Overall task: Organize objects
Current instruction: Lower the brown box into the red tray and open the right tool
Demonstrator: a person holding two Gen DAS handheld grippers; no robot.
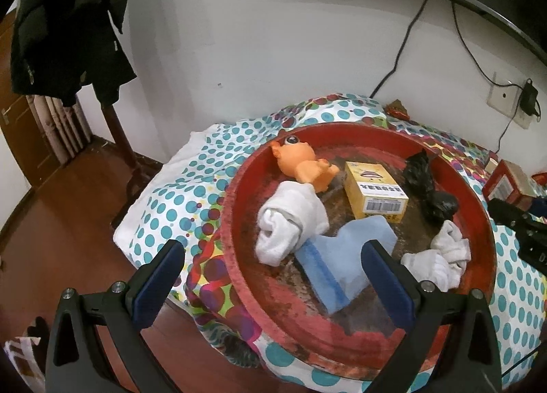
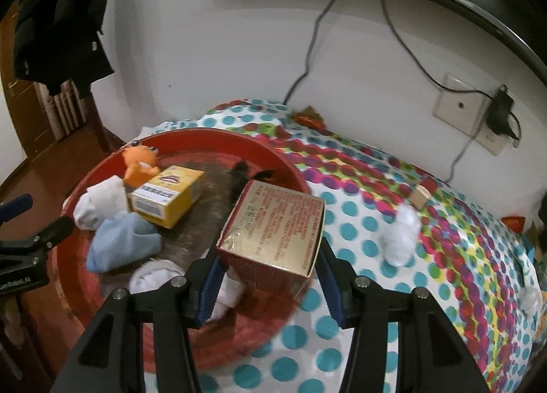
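Observation:
A round red tray (image 1: 236, 181) (image 2: 78, 276) lies on a dotted bedspread. In it are an orange toy (image 1: 301, 160) (image 2: 140, 162), a yellow box (image 1: 376, 191) (image 2: 167, 194), a white rolled cloth (image 1: 290, 222), a blue cloth (image 1: 342, 256) (image 2: 119, 242), black items (image 1: 427, 184) and white socks (image 1: 441, 256). My left gripper (image 1: 273, 276) is open and empty over the tray's near side. My right gripper (image 2: 270, 280) is shut on a red and gold box (image 2: 273, 228), held above the tray's right rim.
The bedspread (image 2: 427, 222) carries a white wad (image 2: 400, 232), a small wooden block (image 2: 420, 196) and a wrapper (image 2: 307, 117) by the wall. A dark coat (image 1: 65, 23) hangs at the left. Cables run to a wall socket (image 2: 478, 112). Wooden floor (image 1: 61, 228) lies to the left.

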